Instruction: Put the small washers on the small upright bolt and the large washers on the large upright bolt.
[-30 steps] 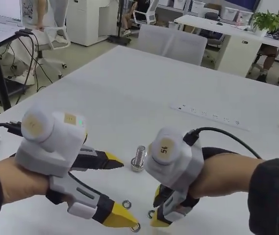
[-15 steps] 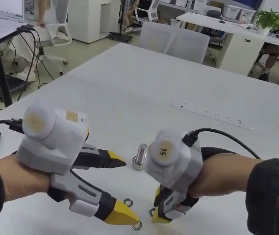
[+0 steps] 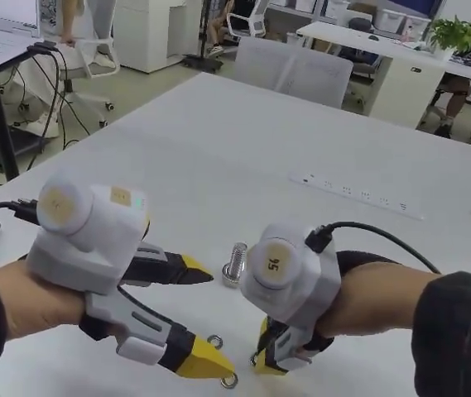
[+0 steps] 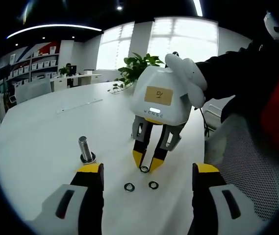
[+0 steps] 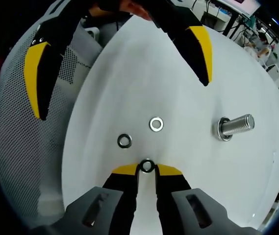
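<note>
Near the table's front edge a silver bolt (image 3: 235, 263) stands upright. In the right gripper view, my right gripper (image 5: 147, 169) points down at the table, its yellow tips shut on a small steel washer (image 5: 147, 165) that lies on the surface. Two more washers (image 5: 156, 124) (image 5: 124, 141) lie loose just beyond it. My left gripper (image 3: 223, 322) is held open and wide, with nothing between its jaws. It faces the right gripper (image 4: 148, 164), with the loose washers (image 4: 129, 186) lying between the two. The bolt (image 4: 85, 149) is to the left in the left gripper view.
The white table (image 3: 243, 157) stretches far ahead. A power strip (image 3: 355, 194) is set into it at the right. A grey chair (image 3: 293, 70) stands at the far edge, with desks and a potted plant (image 3: 450, 33) beyond. A monitor stand and cables (image 3: 20, 74) are at the left.
The right gripper has sunk a little toward the table and the washers. The left gripper has stayed open and nearly still.
</note>
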